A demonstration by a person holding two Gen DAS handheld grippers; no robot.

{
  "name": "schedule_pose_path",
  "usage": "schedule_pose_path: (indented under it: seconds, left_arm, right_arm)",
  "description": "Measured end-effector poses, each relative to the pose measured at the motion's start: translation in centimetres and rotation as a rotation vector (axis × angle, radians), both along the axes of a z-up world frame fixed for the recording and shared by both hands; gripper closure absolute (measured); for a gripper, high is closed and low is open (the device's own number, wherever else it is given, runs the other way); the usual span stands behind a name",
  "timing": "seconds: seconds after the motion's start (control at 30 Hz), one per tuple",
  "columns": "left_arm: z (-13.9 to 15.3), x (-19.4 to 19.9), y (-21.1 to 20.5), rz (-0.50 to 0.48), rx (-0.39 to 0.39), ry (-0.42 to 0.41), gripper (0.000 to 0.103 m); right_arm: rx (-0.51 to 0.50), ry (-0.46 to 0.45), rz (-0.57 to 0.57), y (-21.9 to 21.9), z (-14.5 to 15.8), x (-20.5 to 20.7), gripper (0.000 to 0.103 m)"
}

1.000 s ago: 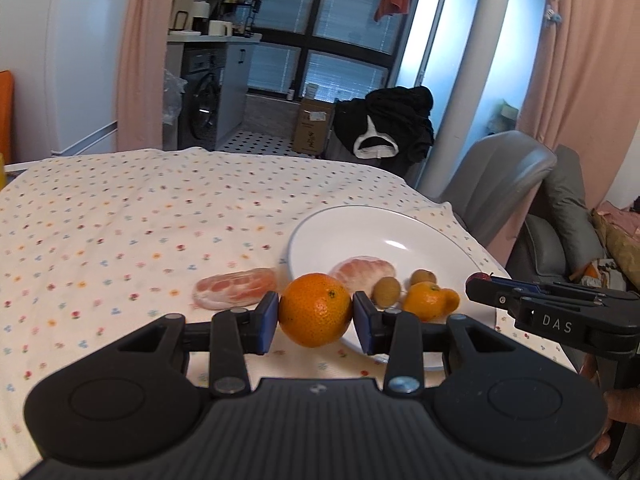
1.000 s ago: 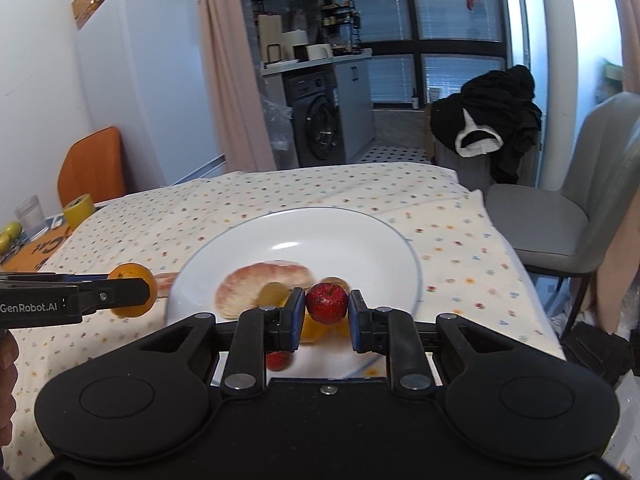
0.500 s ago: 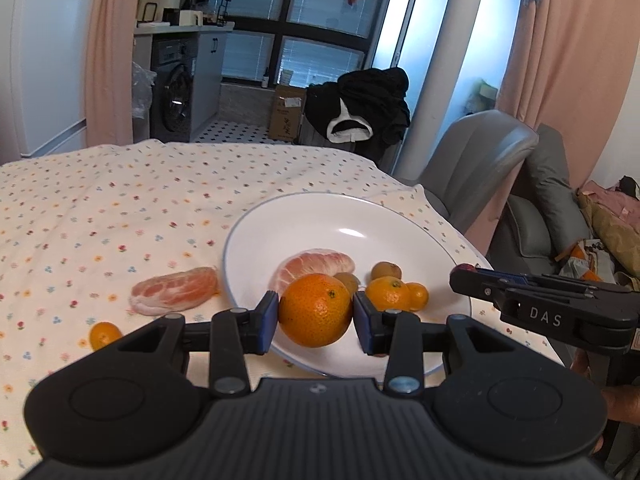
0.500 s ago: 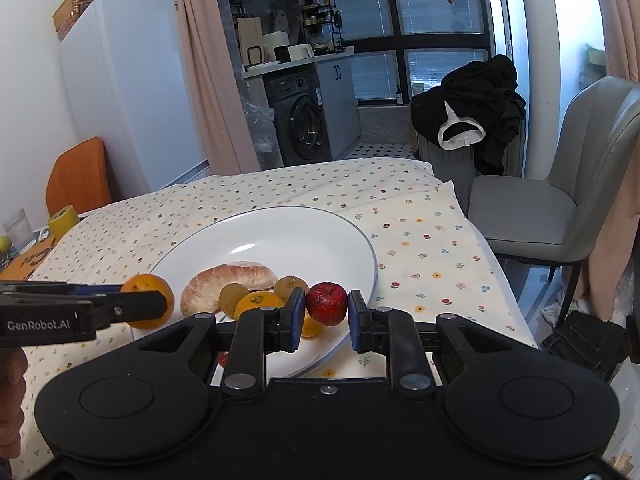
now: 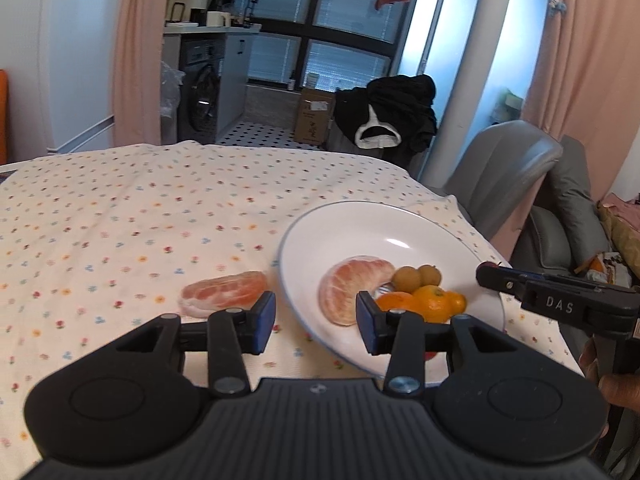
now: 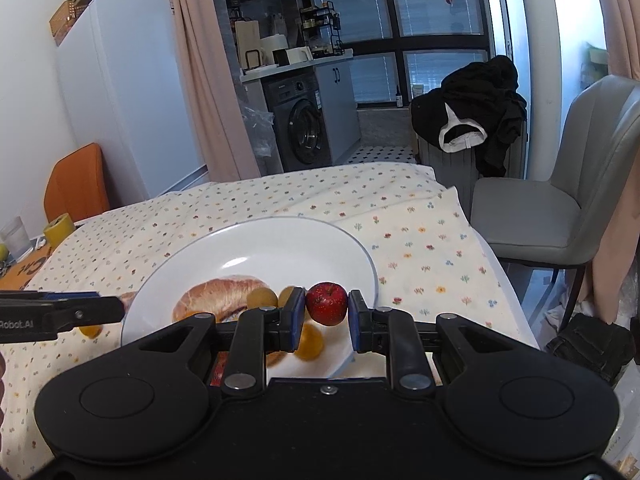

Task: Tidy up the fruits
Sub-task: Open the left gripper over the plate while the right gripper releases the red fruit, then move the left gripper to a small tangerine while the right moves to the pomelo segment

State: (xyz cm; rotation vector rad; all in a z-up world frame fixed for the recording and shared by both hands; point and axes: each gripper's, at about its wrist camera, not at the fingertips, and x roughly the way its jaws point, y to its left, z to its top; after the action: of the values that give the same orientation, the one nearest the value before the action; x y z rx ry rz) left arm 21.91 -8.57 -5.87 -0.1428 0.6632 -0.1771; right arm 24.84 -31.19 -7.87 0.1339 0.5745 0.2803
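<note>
A: Setting: I am standing at a counter [image 5: 120,208] under a flower-dotted cloth, with a washing machine [image 6: 308,124] and dark windows behind. What is sitting on it?

B: Item one: a white plate [image 5: 360,228], near the right edge. It is holding one peeled citrus half [image 5: 352,284], two small brown fruits [image 5: 416,276] and a cluster of oranges [image 5: 424,300].

A: And my left hand-held gripper [image 5: 316,322]?

B: Its jaws are gaping wide over the plate's near rim, holding nothing. Half a second ago they were clamping an orange; it is now lying on the plate with the others, I judge, so that delivery is finishing.

A: Right hand-held gripper [image 6: 327,318]?

B: It is pinching a small red apple [image 6: 326,303], hovering above the plate's near right side, as before. Likely next to be dropped.

A: Anything outstanding?

B: A second peeled half [image 5: 224,292] is lying on the cloth, just left of the plate.
</note>
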Motion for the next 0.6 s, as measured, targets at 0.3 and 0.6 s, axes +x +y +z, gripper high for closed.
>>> schedule_pose_path:
  seconds: [0.3,0.6]
  left_arm:
    - [0.5,-0.9,2.1,0.057,0.011,-0.003,0.049]
    - [0.7,-2.1,4.0,0.134,0.029,-0.007,0.027]
  right_arm:
    - [-0.001,-0.024,-0.006,0.5,0.8,-0.1,0.051]
    - [0.017,-0.010,0.039,2.0,1.0,-1.1,0.048]
